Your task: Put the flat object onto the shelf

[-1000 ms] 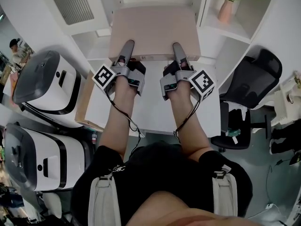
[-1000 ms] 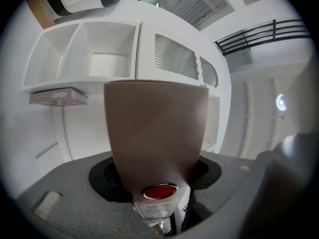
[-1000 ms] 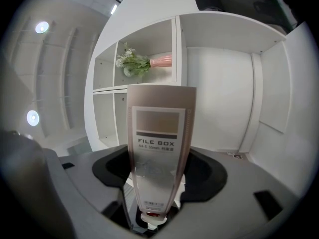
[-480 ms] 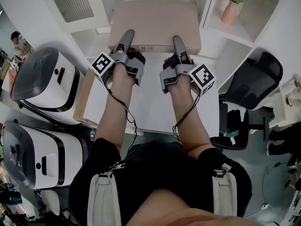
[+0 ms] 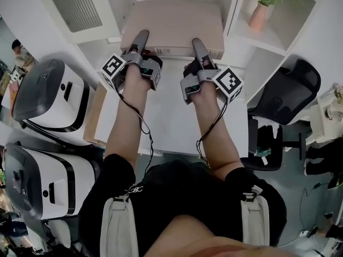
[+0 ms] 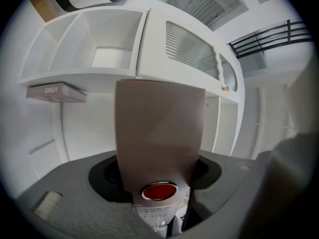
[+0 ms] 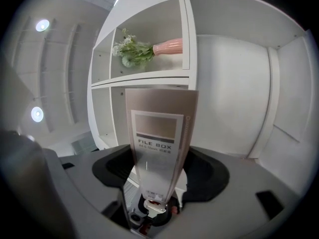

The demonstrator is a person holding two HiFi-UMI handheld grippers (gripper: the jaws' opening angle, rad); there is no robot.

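File box (image 5: 171, 23) is held flat, broad face up. Its labelled edge faces the person and runs left to right, and its far edge points into the white shelf (image 5: 234, 12). Left gripper (image 5: 141, 38) and right gripper (image 5: 196, 43) both clamp their jaws on this near edge, above the worktop (image 5: 171, 122)

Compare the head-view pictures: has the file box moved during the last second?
Yes. The file box has slid forward, farther from the front edge of the white table and nearer to level with the pink vase.
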